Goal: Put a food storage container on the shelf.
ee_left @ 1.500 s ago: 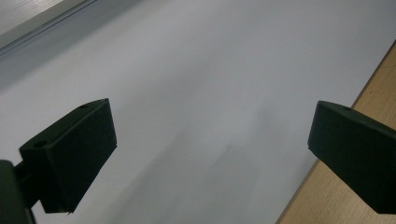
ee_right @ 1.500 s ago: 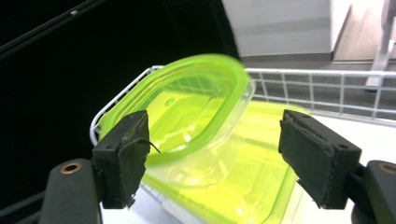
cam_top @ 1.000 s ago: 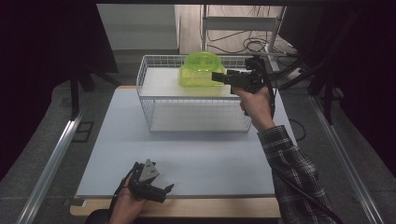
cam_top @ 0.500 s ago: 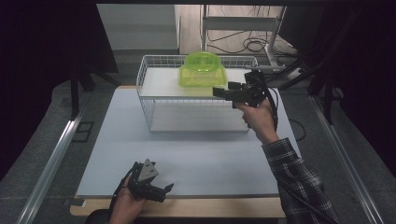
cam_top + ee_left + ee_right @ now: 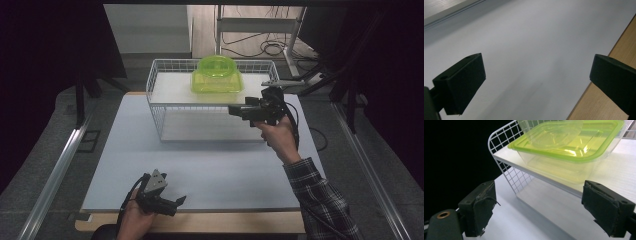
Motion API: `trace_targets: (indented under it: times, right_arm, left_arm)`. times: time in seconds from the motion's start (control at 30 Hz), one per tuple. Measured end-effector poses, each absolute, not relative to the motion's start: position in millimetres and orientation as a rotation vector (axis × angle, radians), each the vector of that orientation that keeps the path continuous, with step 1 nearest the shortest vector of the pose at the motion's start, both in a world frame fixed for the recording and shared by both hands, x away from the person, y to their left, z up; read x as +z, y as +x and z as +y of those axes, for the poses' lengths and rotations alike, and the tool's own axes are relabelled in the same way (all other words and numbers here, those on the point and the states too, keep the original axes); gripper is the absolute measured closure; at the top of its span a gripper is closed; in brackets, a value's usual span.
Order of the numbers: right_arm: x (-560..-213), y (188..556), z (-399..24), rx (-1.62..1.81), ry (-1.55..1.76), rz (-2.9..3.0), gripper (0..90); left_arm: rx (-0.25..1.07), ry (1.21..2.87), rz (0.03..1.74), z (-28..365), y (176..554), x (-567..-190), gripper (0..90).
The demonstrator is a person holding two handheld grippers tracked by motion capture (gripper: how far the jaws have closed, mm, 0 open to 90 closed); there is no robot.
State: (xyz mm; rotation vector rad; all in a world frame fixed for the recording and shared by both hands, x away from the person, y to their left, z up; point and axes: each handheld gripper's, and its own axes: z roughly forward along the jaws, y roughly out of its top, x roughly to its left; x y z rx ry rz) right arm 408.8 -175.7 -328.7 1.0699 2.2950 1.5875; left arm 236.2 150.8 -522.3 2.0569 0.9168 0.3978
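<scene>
A clear lime-green plastic container [image 5: 217, 81] sits on the white top shelf of a white wire rack [image 5: 154, 100] at the far middle of the table. A clear round bowl [image 5: 217, 65] rests in it. My right gripper [image 5: 232, 110] hovers open and empty in front of the rack's right half, jaws pointing left, below and near side of the container. In the right gripper view the container [image 5: 571, 147] and rack [image 5: 506, 142] lie beyond the open right gripper [image 5: 540, 197]. My left gripper [image 5: 176, 205] rests open and empty at the near edge, over the mat [image 5: 529, 37].
A pale grey-white mat [image 5: 210, 165] covers the table, with a wooden edge [image 5: 225, 222] along the near side. A lower shelf [image 5: 210, 131] lies inside the rack. Metal rails [image 5: 55, 170] run along both sides. Cables and a stand [image 5: 260, 30] lie beyond the table.
The right gripper has drawn back from the container toward the person and dropped lower, empty. The left gripper has stayed put.
</scene>
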Motion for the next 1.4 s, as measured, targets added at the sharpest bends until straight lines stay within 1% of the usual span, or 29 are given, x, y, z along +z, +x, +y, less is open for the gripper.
trace_targets:
  times: [0.3,0.7,0.8,1.1,1.4]
  right_arm:
    - [-338,401,-177,1.557,1.029,2.314,10.6]
    - [-354,394,-179,1.516,0.994,2.344,9.4]
    - [-358,392,-179,1.504,0.983,2.354,9.0]
    - [-370,388,-182,1.496,0.988,2.375,7.9]
    - [-385,385,-188,1.500,0.995,2.382,6.4]
  left_arm:
    - [0.337,2.009,0.926,153,236,-519,0.0]
    - [0.308,2.006,0.930,152,235,-518,0.2]
    - [0.308,2.008,0.931,152,235,-518,0.2]
    - [0.362,2.019,0.911,151,235,-519,0.2]
    - [0.369,2.023,0.910,151,235,-520,0.2]
